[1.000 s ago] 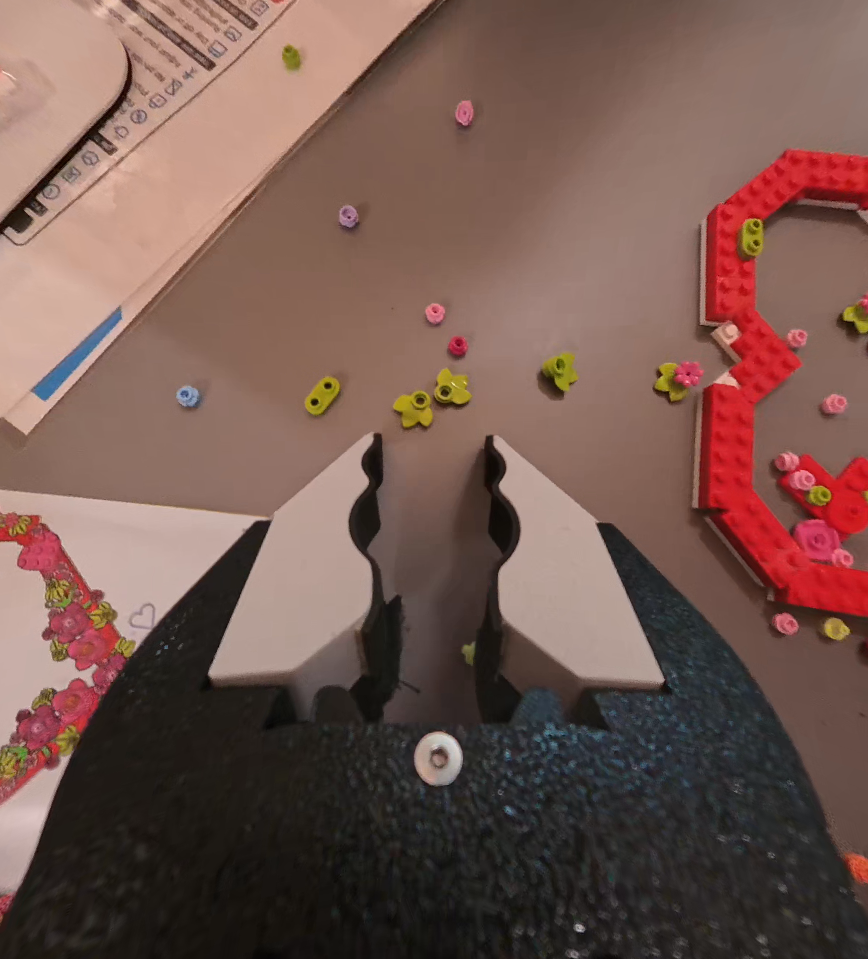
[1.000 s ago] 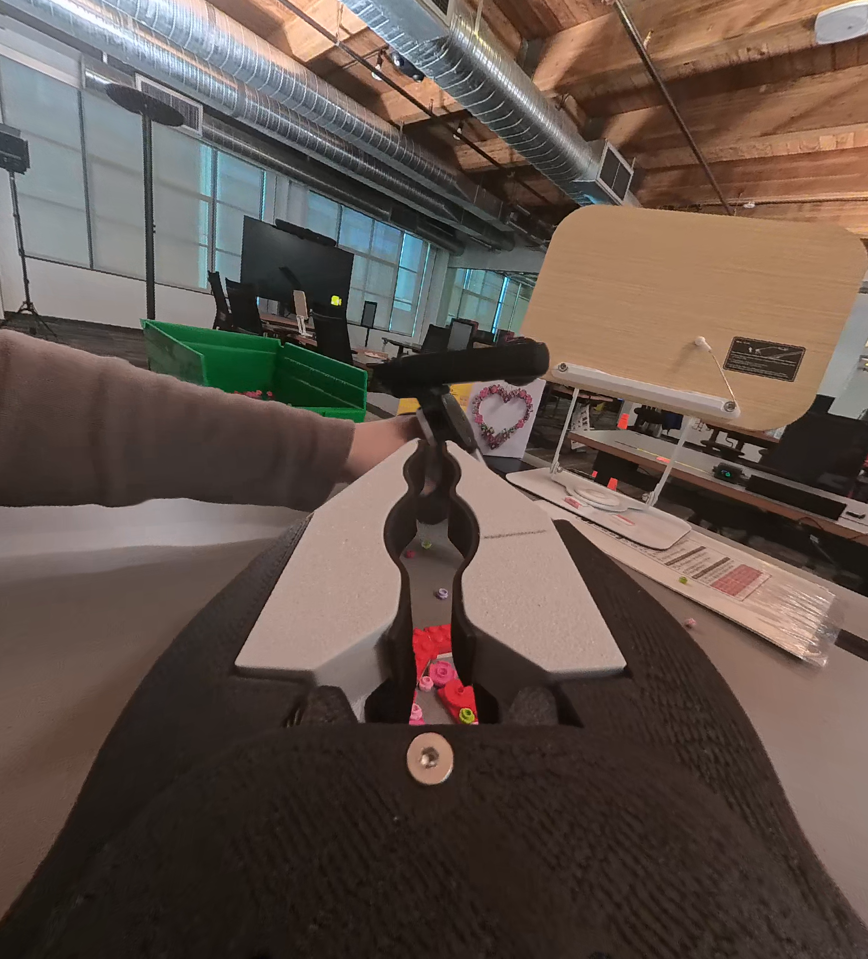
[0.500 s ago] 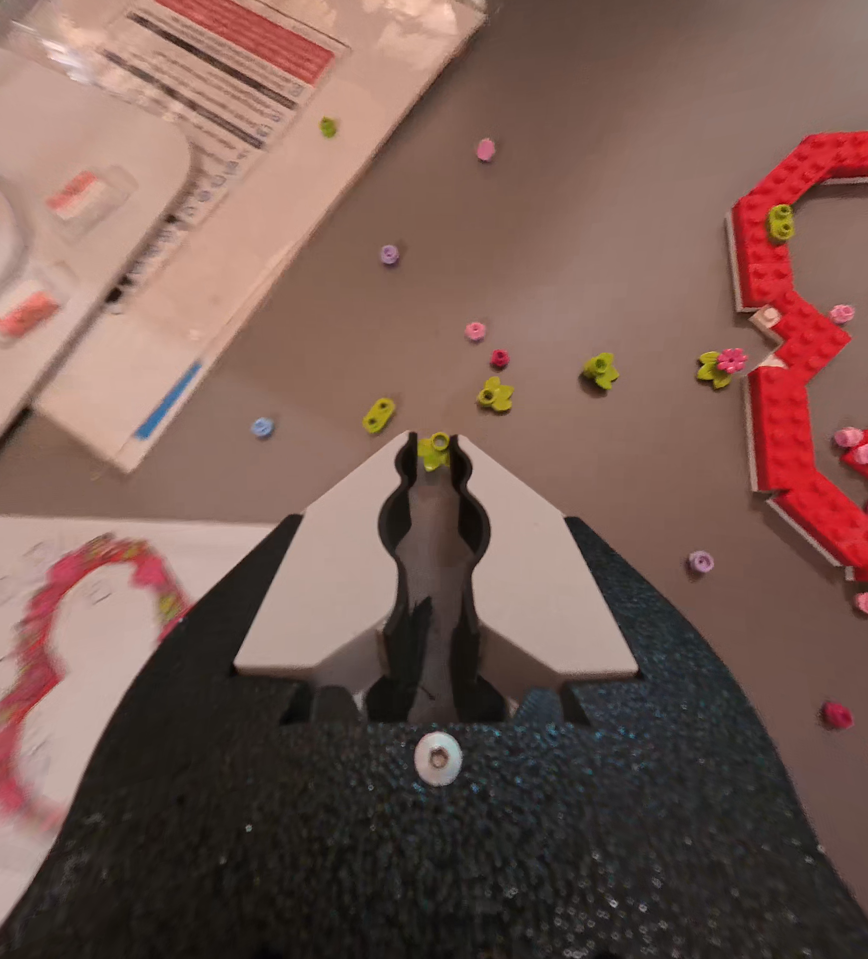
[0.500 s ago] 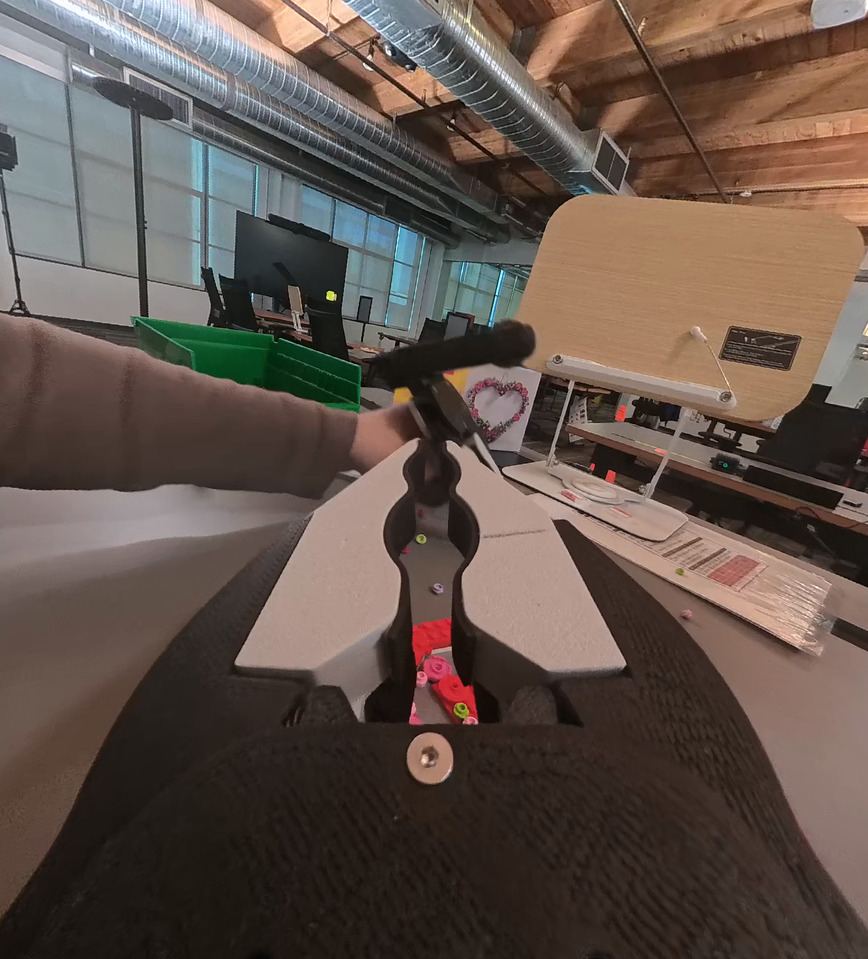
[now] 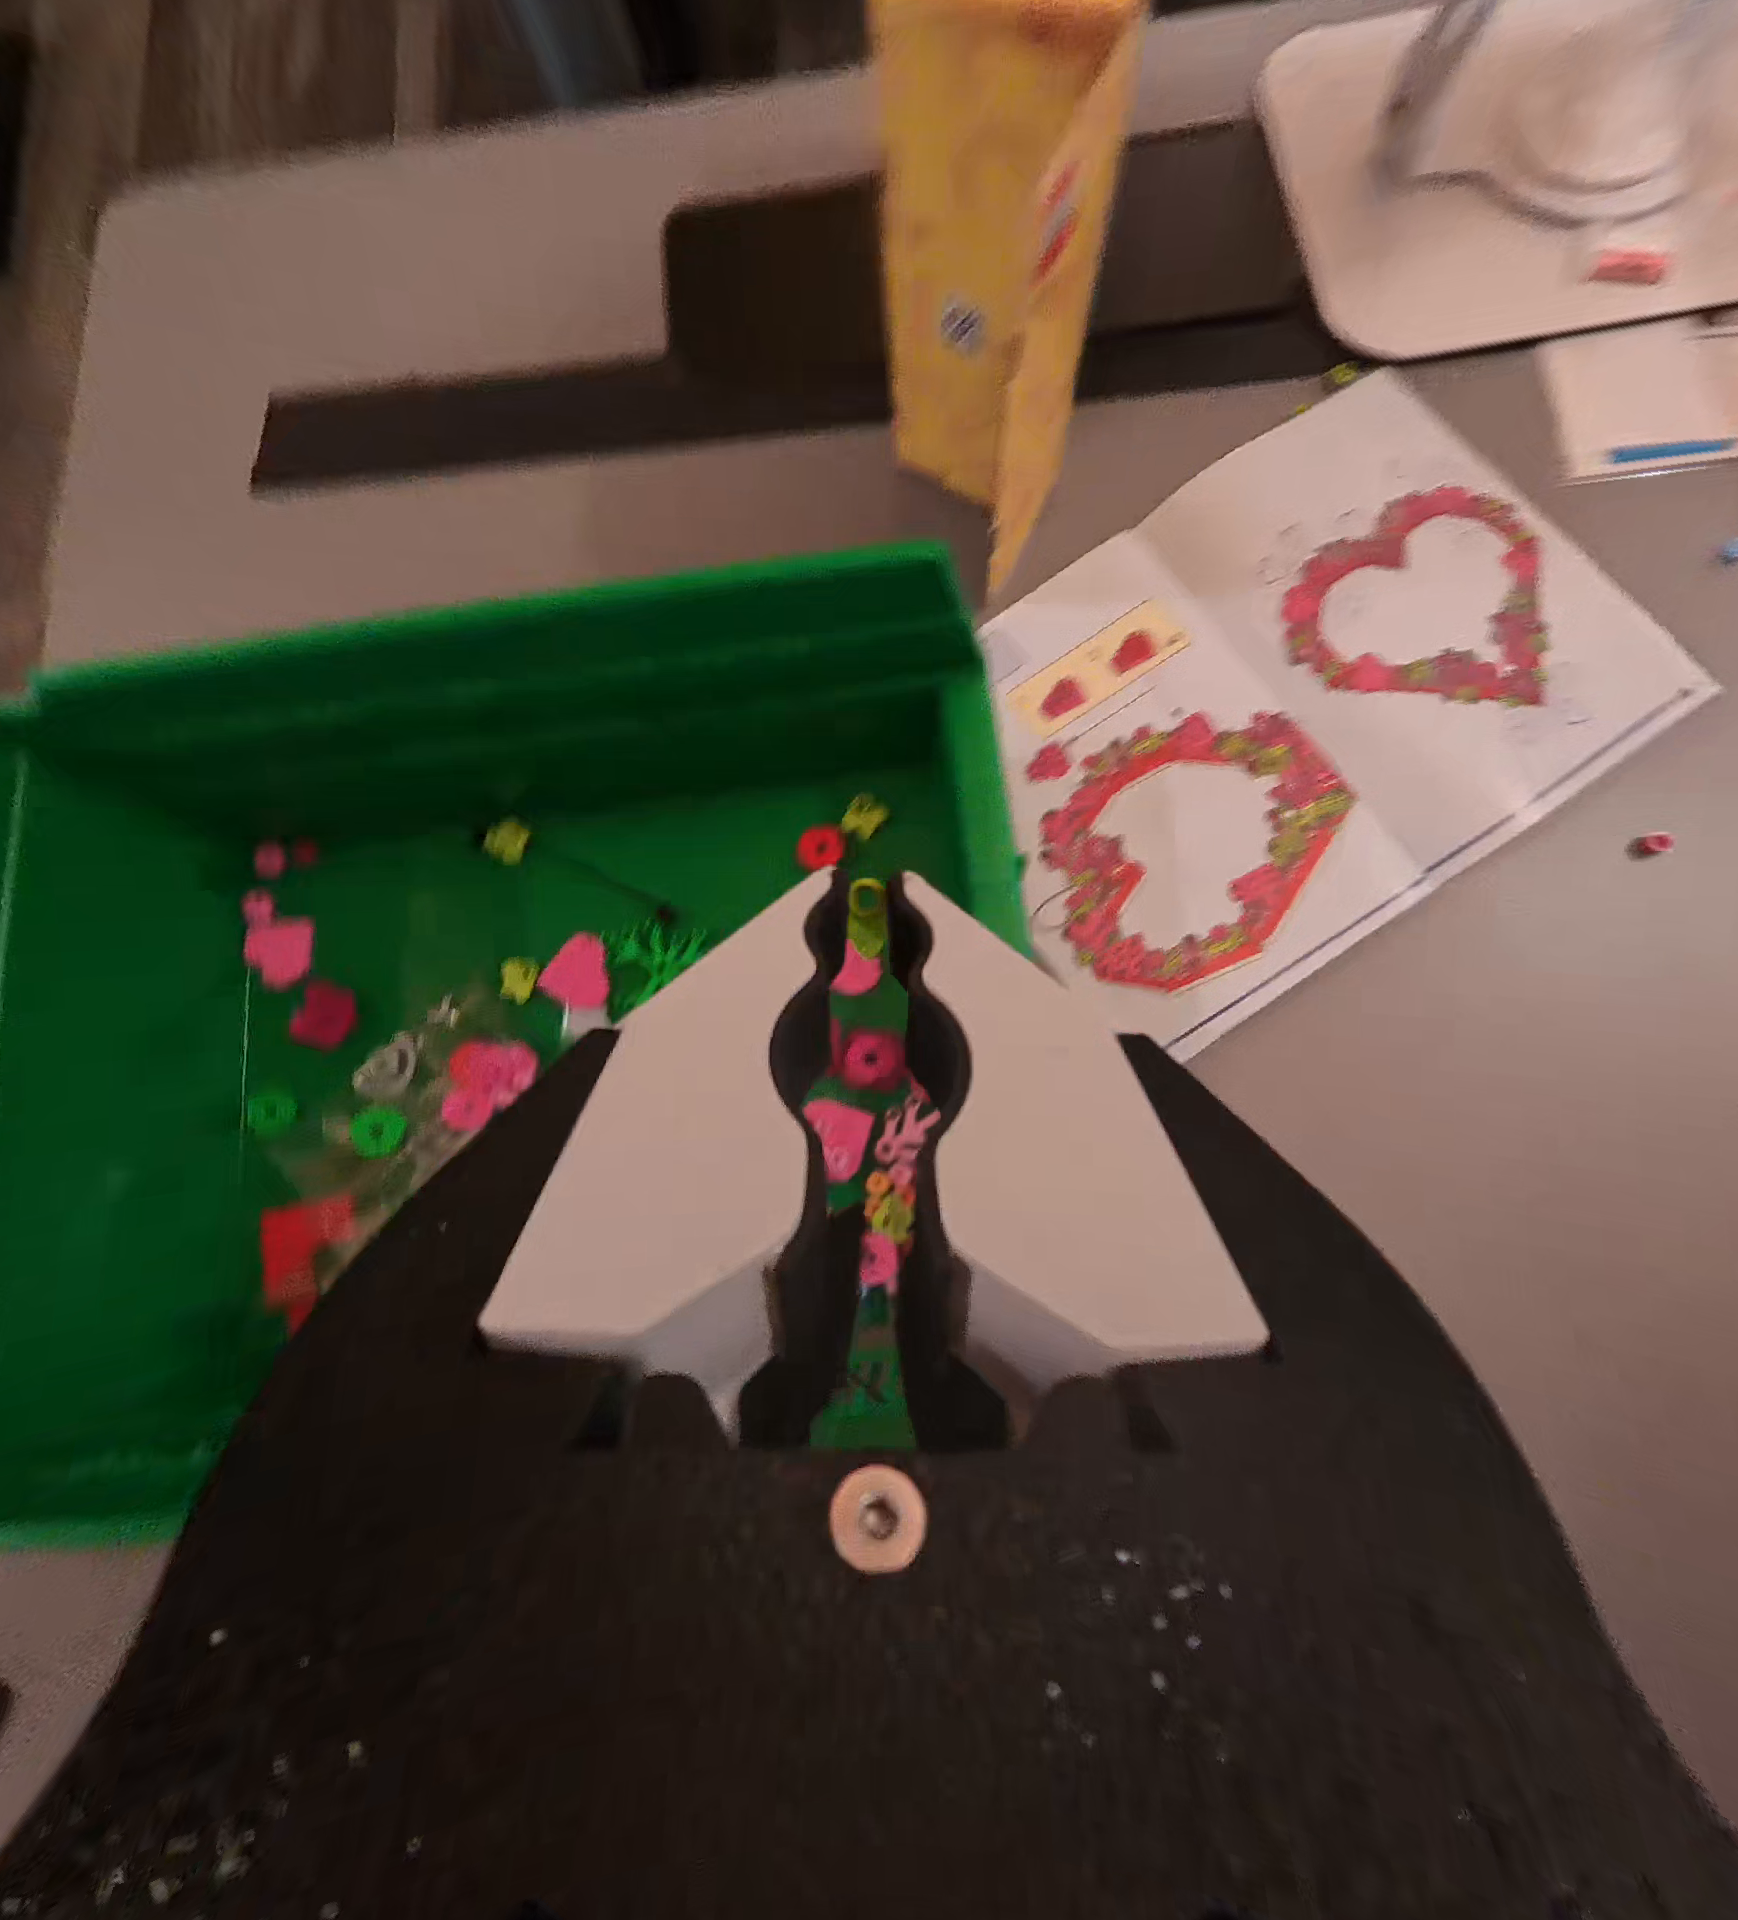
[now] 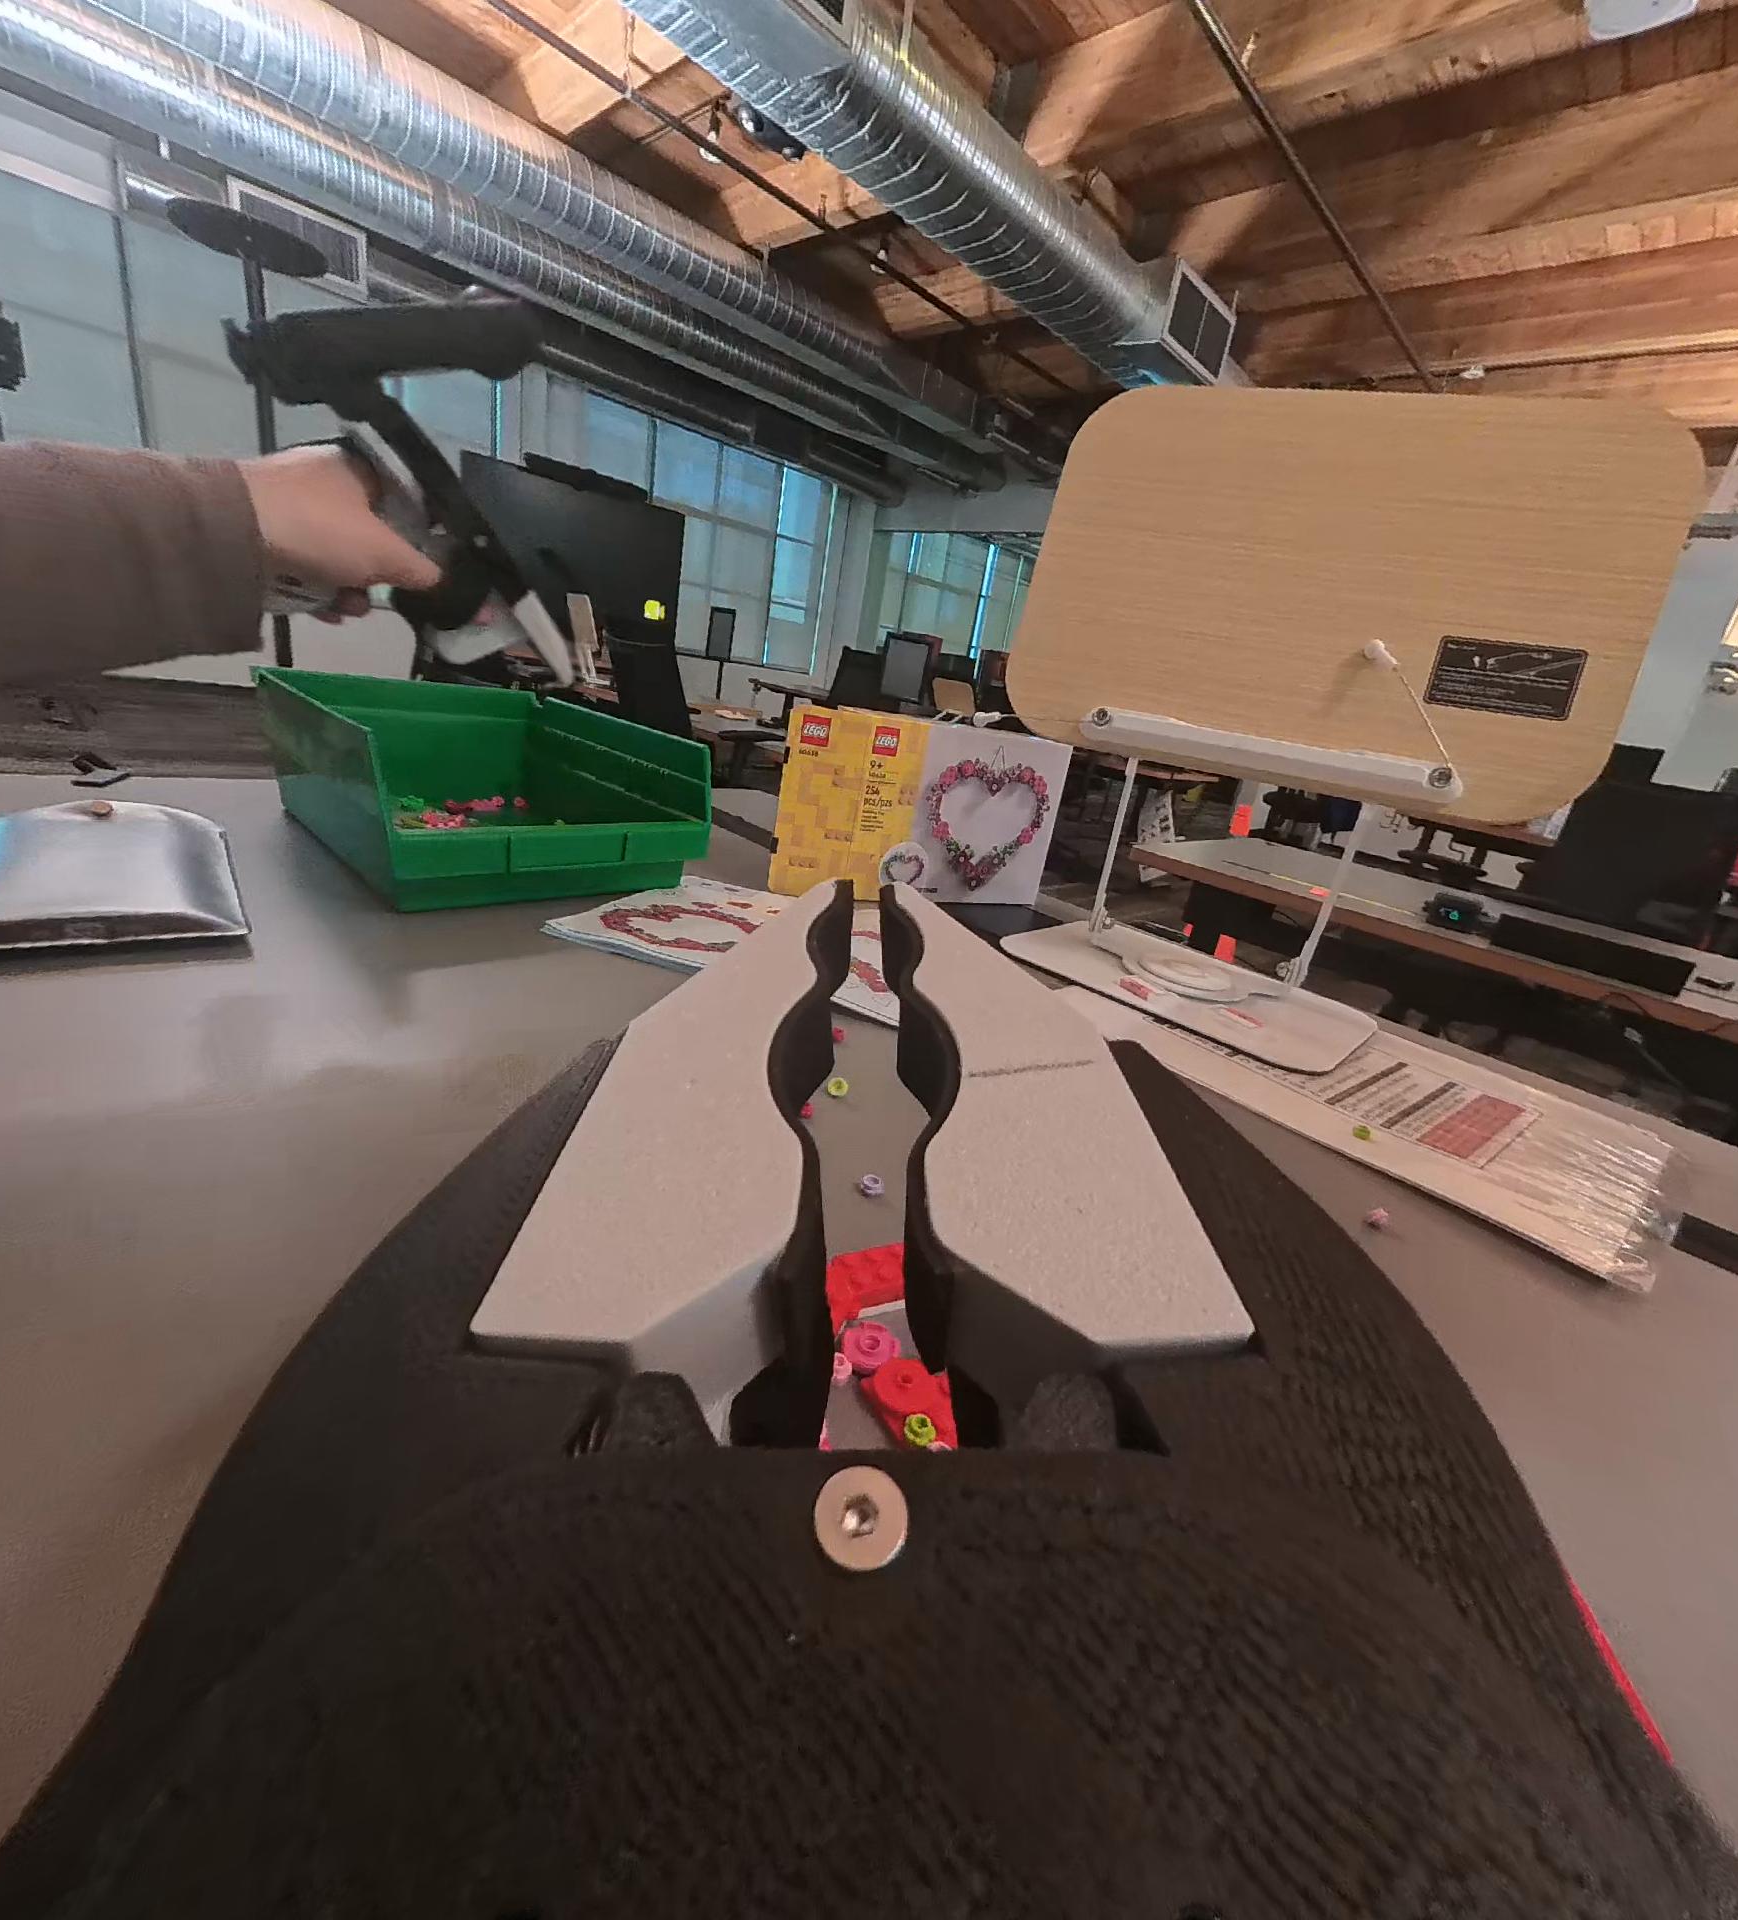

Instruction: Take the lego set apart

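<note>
My left gripper (image 5: pixel 866 881) is shut on a small lime-green leaf piece (image 5: pixel 866 909), pinched at the fingertips. It hangs over the right part of the green bin (image 5: pixel 491 665), which holds several loose pink, red and green pieces. In the right wrist view the left gripper (image 6: pixel 553 649) hovers above the bin (image 6: pixel 553 847), held by a hand in a brown sleeve. My right gripper (image 6: pixel 866 891) is closed to a narrow slit and empty, low over the table. The red heart frame (image 6: pixel 860 1280), with pink and lime pieces on it, shows between its fingers.
An open instruction booklet (image 5: pixel 1364 727) lies right of the bin, with a yellow set box (image 5: pixel 1000 260) behind it. A wooden book stand (image 6: pixel 1343 603), a plastic-wrapped sheet (image 6: pixel 1416 1132) and a silver pouch (image 6: pixel 86 873) are on the grey table. Small loose pieces lie scattered. Left tips to right tips: about 40 cm.
My left gripper shut on the lime leaf piece on the table, then lifted it and swung left to above the green bin. The right gripper has barely moved.
</note>
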Available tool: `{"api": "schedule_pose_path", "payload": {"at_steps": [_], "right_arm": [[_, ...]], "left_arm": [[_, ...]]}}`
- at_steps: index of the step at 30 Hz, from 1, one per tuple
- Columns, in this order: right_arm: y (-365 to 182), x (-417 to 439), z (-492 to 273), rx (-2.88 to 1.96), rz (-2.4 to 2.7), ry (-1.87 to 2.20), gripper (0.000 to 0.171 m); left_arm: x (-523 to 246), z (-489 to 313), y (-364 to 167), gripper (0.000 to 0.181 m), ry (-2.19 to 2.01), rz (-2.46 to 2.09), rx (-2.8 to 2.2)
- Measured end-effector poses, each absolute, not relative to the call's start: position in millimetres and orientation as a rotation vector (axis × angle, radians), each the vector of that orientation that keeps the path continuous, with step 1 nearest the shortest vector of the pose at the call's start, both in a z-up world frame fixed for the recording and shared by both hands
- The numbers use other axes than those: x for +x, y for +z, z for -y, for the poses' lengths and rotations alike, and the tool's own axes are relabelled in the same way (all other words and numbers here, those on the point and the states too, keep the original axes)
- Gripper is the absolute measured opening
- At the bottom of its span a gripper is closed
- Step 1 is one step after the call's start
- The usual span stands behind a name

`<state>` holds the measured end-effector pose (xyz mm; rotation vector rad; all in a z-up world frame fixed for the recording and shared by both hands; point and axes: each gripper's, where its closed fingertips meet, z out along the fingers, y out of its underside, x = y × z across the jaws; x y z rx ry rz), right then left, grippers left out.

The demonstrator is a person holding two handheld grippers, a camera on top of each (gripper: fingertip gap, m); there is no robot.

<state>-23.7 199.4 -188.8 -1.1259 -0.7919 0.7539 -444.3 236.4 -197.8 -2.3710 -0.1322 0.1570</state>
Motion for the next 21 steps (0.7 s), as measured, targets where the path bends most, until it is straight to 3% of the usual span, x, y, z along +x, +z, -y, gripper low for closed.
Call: {"api": "schedule_pose_path", "payload": {"at_steps": [1,3,6,10,14,21], "right_arm": [[-189,-24,-199,-1.126,0.792,0.752,0.003],[-189,-23,-198,-1.125,0.795,0.746,0.003],[-190,-24,-197,-1.124,0.802,0.739,0.003],[-190,-24,-196,-1.123,0.807,0.737,0.003],[-190,-26,-195,-1.12,0.815,0.738,0.003],[-190,-27,-192,-1.111,0.828,0.732,0.003]], "left_arm": [[-455,-229,-204,0.016,0.152,0.196,-2.393],[-469,-220,-215,0.041,0.135,0.299,-2.424],[-477,-213,-227,0.058,0.168,0.326,-2.453],[-477,-211,-226,0.067,0.357,0.26,-2.467],[-429,-236,-218,0.054,0.431,-0.01,-2.422],[-234,-280,-267,0.028,-0.346,-0.467,-2.351]]}}
